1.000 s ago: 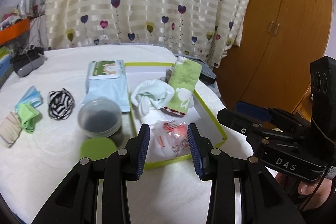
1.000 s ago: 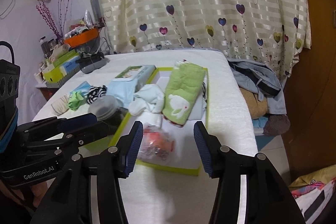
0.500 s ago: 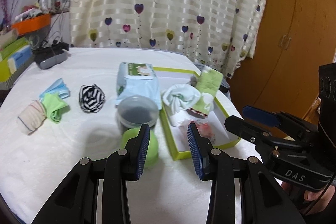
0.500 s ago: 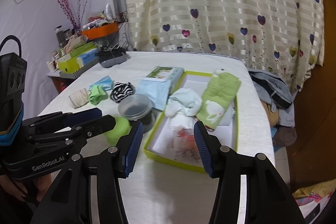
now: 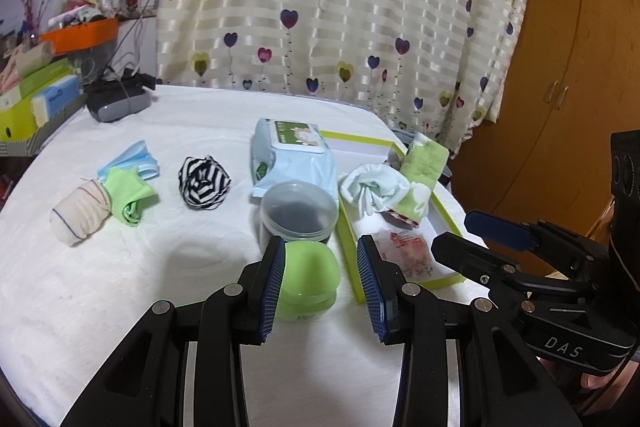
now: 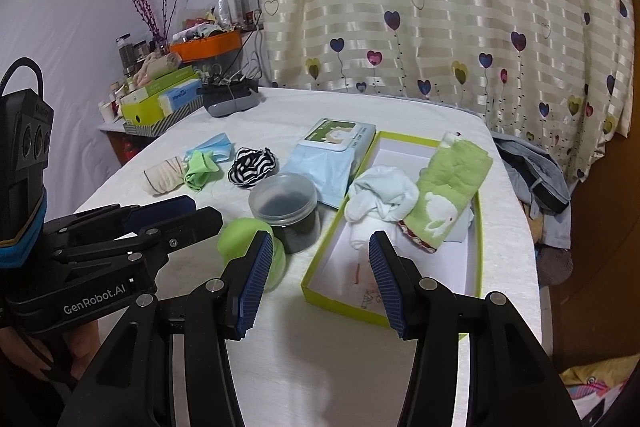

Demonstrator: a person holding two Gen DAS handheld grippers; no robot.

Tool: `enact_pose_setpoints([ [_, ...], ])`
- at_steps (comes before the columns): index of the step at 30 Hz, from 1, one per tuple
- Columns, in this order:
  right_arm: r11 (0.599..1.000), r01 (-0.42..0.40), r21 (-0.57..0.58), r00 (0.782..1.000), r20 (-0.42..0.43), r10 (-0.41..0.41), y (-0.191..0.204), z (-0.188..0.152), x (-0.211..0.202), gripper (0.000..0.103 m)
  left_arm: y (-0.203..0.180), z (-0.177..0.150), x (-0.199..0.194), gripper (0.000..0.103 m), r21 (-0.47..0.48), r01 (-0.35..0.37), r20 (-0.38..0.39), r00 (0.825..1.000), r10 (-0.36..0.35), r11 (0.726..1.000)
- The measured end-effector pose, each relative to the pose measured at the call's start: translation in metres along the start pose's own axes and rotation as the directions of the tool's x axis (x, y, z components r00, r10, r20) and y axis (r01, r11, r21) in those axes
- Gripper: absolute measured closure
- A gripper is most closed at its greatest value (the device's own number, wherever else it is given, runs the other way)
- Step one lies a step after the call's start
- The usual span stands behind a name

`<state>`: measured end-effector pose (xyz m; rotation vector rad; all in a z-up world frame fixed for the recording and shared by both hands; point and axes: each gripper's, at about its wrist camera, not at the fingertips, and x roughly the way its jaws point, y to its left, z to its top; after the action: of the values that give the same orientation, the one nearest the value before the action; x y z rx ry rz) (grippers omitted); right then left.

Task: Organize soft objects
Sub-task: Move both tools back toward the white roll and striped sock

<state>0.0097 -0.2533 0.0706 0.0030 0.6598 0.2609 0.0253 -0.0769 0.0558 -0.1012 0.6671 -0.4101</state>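
Left wrist: right gripper [image 5: 492,243] marked "DAS"; left gripper [image 6: 172,217] "GenRobot.AI".

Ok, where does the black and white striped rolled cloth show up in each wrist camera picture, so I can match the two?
Left wrist view: the striped cloth lies left of centre on the white table, between the green sock and the wipes pack.
Right wrist view: the same cloth sits left of centre, further up the picture, just behind the clear lidded jar.
Shared landmark: the wipes pack, immediately right of the cloth in both.
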Motion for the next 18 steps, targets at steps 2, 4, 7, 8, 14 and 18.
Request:
enact_pose_setpoints([
  [2,1.0,-0.004,-0.006,1.0,-0.001,0.004,0.003,0.001,0.001,0.052,0.003,0.0,-0.001,0.067,-0.006,-0.006,0.002,1.0,0.006,1.0],
  [4,1.0,-0.005,-0.011,1.0,-0.003,0.005,0.005,0.002,0.003,0.051,0.007,0.0,-0.002,0.067,-0.014,-0.014,0.005,1.0,0.014,1.0],
  [7,1.0,-0.013,-0.02,1.0,-0.006,0.013,0.01,0.005,0.006,0.052,0.014,0.0,-0.002,0.067,-0.023,-0.026,0.006,1.0,0.026,0.999],
  [8,1.0,-0.015,-0.024,1.0,-0.006,0.015,0.012,0.006,0.007,0.052,0.017,0.0,-0.002,0.067,-0.027,-0.032,0.006,0.999,0.032,0.999],
  [14,0.998,-0.035,-0.05,0.999,-0.012,0.035,0.026,0.015,0.018,0.052,0.036,0.003,-0.005,0.067,-0.057,-0.068,0.011,0.998,0.068,0.996],
  [18,0.996,-0.052,-0.069,0.999,-0.012,0.051,0.038,0.022,0.025,0.052,0.053,0.005,-0.011,0.067,-0.079,-0.097,0.027,0.995,0.099,0.992],
])
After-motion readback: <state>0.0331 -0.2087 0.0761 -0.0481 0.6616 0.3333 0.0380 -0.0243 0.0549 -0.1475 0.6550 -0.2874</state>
